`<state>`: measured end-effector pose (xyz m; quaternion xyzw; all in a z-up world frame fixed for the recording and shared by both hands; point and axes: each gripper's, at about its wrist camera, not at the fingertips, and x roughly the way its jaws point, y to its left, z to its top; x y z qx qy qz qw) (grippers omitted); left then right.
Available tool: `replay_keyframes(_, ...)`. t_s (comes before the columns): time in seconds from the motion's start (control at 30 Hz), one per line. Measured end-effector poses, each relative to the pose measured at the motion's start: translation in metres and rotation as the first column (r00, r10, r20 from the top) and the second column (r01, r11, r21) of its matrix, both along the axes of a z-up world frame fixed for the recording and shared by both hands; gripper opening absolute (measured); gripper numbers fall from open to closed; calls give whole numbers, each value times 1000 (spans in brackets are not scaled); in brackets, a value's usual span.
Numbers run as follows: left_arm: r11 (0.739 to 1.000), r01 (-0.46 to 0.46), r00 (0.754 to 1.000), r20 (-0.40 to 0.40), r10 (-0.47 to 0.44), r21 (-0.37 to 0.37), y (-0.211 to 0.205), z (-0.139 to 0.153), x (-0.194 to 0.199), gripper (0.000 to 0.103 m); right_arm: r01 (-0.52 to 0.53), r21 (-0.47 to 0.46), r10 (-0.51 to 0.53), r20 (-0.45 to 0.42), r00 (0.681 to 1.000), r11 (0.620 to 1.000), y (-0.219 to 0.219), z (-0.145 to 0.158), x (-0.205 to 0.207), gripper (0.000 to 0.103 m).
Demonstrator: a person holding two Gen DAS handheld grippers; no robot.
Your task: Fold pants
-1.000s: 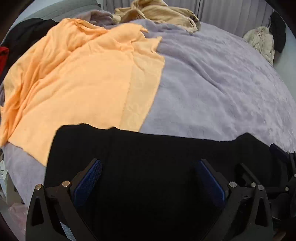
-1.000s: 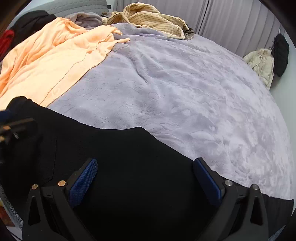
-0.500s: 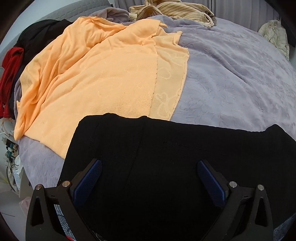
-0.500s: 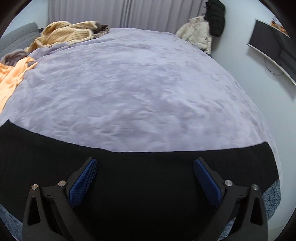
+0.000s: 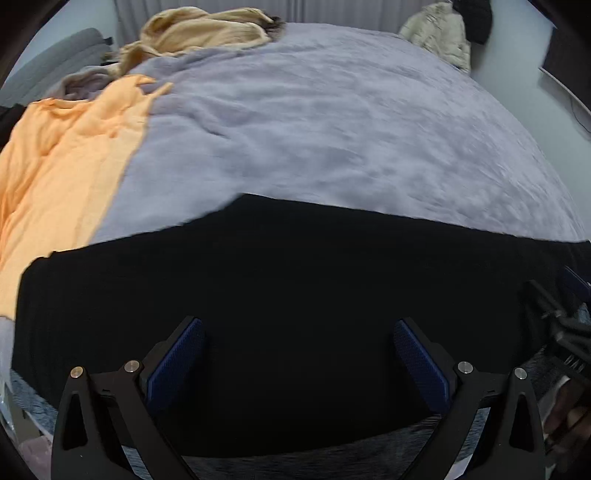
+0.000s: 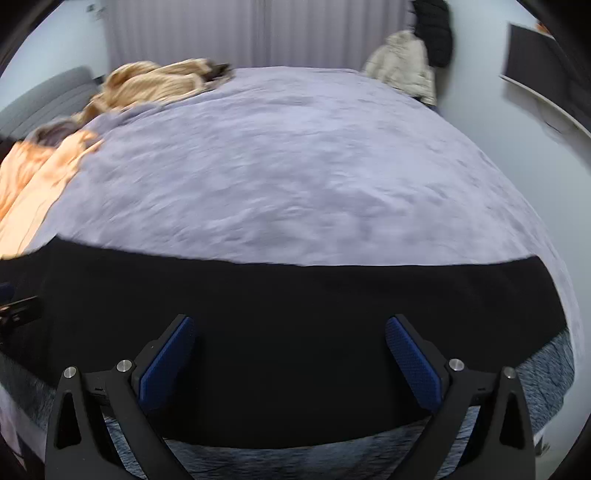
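Observation:
The black pants (image 5: 280, 295) lie flat in a long band across the near edge of the lilac bed; they also show in the right wrist view (image 6: 295, 332). My left gripper (image 5: 297, 334) is open and empty, its blue-padded fingers spread just above the pants. My right gripper (image 6: 290, 330) is open and empty too, over the pants toward their right end. The right gripper shows at the right edge of the left wrist view (image 5: 565, 325); the left one shows at the left edge of the right wrist view (image 6: 18, 306).
An orange cloth (image 5: 62, 173) lies on the bed's left side, next to the pants' left end. A tan striped garment (image 5: 199, 33) lies at the far edge. A beige jacket (image 6: 402, 66) and a dark one hang at the back right. A monitor (image 6: 546, 77) is on the right wall.
Both views have swung: the left gripper turned right and now sees more bare bed and less orange cloth. The right gripper turned slightly left. Both stay open over the pants.

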<state>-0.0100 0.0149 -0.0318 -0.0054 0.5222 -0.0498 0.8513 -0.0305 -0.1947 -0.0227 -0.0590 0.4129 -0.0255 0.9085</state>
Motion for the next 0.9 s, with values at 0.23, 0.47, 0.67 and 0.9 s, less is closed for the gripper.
replay_keyframes(0.23,999,19,1000,-1,-19,26,-23,-14,-2,103,-4,-31,3,-21,1000,1000,-38,-12,-14,103)
replay_keyframes(0.47,999,4,1000,-4,-3,34,-21,-14,-5,103,207,-72,-204,42,978,976,-150,0,-37,102)
replay_keyframes(0.67,1000,-22,1000,-14,22,14,-29,-6,-10,103,257,-36,-254,65,965,966,-152,16,-47,103)
replay_keyframes(0.9,992,120,993,19,-121,27,-72,-8,-40,103,-144,-86,147,37,988,986,-39,-14,-72,103)
